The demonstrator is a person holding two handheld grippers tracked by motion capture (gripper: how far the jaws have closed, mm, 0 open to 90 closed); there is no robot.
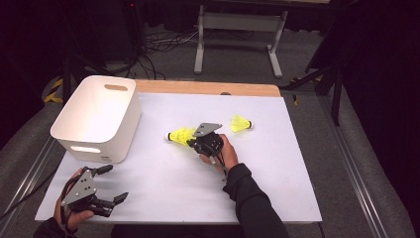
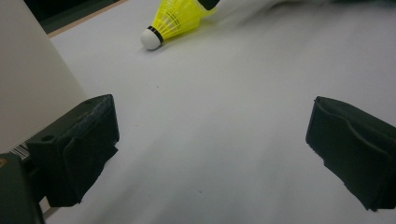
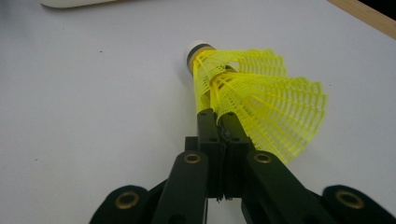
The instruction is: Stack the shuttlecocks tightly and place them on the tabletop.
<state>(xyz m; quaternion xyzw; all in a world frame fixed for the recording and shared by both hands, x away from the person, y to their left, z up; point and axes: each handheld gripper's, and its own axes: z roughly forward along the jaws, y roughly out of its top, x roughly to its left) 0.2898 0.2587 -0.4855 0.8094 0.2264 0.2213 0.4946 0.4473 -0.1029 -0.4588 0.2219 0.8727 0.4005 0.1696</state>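
Held shuttlecock (image 3: 243, 88): a yellow shuttlecock with a white tip is pinched by its net skirt. In the high view (image 1: 181, 135) it is seen near the middle of the table, with the tip turned toward the bin.
Its skirt: the near edge of the net is squeezed flat where it is gripped. The rest is fanned out to one side.
Right gripper (image 3: 218, 122): the two black jaws are pressed together on the skirt edge. In the high view (image 1: 198, 141) it is held in a hand just beside the shuttlecock, and a dark sleeve is seen running back to the near edge.
Second shuttlecock (image 1: 241, 124): another yellow one is laid on its side, near the first, on the far right side of it. It is not touched by anything.
Left gripper (image 1: 113, 184): it is held at the near left corner of the table. Its jaws are spread wide and nothing is held between them. In its own view (image 2: 212, 154) bare table is seen between the jaws.
Bin (image 1: 94, 119): a white bin with handle slots is set at the far left corner.
Table (image 1: 277, 188): the top is covered white, and a wood strip is seen along the far edge.
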